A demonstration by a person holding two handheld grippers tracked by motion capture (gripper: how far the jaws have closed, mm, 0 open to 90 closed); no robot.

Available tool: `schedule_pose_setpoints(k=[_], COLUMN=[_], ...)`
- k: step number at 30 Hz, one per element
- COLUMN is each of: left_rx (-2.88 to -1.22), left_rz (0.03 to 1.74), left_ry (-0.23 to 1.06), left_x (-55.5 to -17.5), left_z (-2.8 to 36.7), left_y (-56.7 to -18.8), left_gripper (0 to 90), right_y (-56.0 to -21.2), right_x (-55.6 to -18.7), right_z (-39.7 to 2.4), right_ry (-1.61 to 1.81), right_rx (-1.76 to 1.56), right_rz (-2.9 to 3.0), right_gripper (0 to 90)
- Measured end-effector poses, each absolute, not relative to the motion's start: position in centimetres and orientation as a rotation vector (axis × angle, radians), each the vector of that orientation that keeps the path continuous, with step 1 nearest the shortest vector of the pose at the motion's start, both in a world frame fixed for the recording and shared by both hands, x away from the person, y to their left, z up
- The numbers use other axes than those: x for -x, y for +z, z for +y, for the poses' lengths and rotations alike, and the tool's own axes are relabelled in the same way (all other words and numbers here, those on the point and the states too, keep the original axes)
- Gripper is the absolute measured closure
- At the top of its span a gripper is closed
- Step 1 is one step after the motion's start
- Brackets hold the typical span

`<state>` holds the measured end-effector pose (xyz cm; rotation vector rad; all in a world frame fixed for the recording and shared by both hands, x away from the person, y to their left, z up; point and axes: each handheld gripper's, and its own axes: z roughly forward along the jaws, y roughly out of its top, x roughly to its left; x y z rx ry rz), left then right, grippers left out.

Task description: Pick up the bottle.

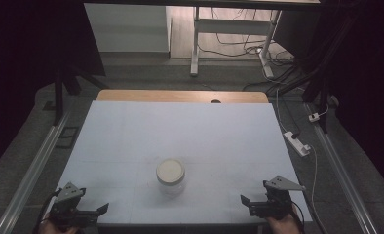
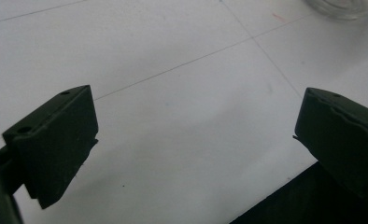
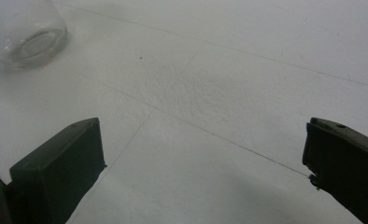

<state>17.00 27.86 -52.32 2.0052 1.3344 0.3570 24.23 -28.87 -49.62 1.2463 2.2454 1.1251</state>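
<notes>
So both claws are parked at the near edge of the white surface (image 1: 131, 131), left claw (image 1: 100, 210) and right claw (image 1: 246, 201), each with jaws spread wide and nothing between them. Further in, about midway between the two, there's a clear glass jar (image 1: 170, 176) standing upright with a pale lid (image 1: 170, 170) on it. Looks like the very start: nothing grabbed yet. Next move probably means one claw steadying the glass while the other goes for the lid.

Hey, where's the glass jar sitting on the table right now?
In the high view the glass jar stands upright on the white table, near its front edge, roughly midway between the left claw and right claw.
</notes>
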Motion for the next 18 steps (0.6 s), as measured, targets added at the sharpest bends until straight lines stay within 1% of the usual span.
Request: schedule_pose_setpoints(k=[13, 18], left_rx=[-2.015, -2.025], left_rz=[1.386, 1.372], left_ry=[0.354, 0.344], left_x=[-17.31, -17.35], left_z=[27.81, 27.77], left_y=[-52.42, -52.43], left_gripper=[0.0, 0.0], right_y=[-49.78, -49.81], right_x=[-24.45, -24.48], right_z=[-28.67, -28.54], right_ry=[1.114, 1.1], right_rx=[-1.235, -1.235], right_rz=[2.298, 2.303], right_gripper=[0.0, 0.0])
